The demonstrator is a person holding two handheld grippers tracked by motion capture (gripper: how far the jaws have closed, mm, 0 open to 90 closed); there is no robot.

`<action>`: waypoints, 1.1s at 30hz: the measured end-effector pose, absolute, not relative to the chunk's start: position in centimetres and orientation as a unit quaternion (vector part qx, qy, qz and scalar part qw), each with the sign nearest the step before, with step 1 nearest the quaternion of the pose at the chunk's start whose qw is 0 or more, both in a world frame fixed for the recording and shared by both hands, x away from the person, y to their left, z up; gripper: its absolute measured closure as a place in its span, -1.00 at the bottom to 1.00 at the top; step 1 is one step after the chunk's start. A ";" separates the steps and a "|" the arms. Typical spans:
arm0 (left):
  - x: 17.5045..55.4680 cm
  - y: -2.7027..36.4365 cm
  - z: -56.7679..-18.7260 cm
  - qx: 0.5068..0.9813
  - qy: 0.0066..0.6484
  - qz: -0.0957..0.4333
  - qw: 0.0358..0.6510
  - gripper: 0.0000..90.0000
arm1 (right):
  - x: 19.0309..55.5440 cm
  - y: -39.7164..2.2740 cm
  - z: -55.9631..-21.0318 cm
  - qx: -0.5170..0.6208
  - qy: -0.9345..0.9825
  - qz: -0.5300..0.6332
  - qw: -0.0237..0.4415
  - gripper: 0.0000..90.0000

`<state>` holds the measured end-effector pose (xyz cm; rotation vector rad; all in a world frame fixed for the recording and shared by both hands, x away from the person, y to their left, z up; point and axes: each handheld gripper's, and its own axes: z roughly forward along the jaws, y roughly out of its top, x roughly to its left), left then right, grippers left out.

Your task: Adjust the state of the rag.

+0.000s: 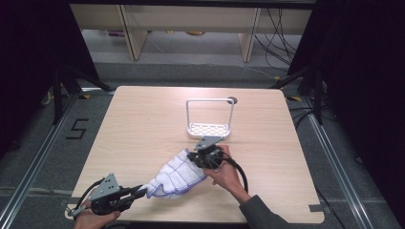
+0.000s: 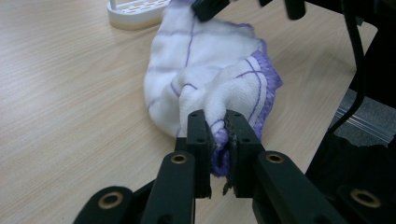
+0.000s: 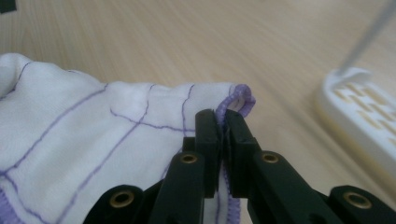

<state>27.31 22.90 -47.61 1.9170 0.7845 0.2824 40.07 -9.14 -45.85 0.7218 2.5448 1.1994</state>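
Left gripper pinches the cloth's near corner at the table's front edge; right gripper clamps the far corner. Lift both evenly toward the rack, I'd say.

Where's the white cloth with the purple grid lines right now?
In the high view the white cloth with purple grid lines lies on the wooden table near its front edge, stretched between the left gripper and right gripper, just in front of the white rack.

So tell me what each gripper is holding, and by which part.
Both hold the white cloth by its purple-stitched edge: the left gripper pinches a bunched corner nearest the person, the right gripper clamps the hem at the far end.
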 end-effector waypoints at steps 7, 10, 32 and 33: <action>29.2 20.8 -47.1 0.799 0.307 0.104 0.507 0.81 | 38.6 -15.1 -43.8 0.286 0.844 0.436 0.127 0.92; 30.2 19.1 -47.0 0.800 0.297 0.098 0.512 0.81 | 37.7 -17.2 -43.3 0.302 0.837 0.434 0.140 0.92; 36.1 16.9 -50.6 0.833 0.327 0.059 0.443 0.24 | 38.7 -21.0 -48.0 0.405 0.832 0.354 0.138 0.24; 35.9 17.4 -50.3 0.832 0.325 0.054 0.447 0.22 | 38.4 -21.4 -47.5 0.402 0.828 0.361 0.148 0.19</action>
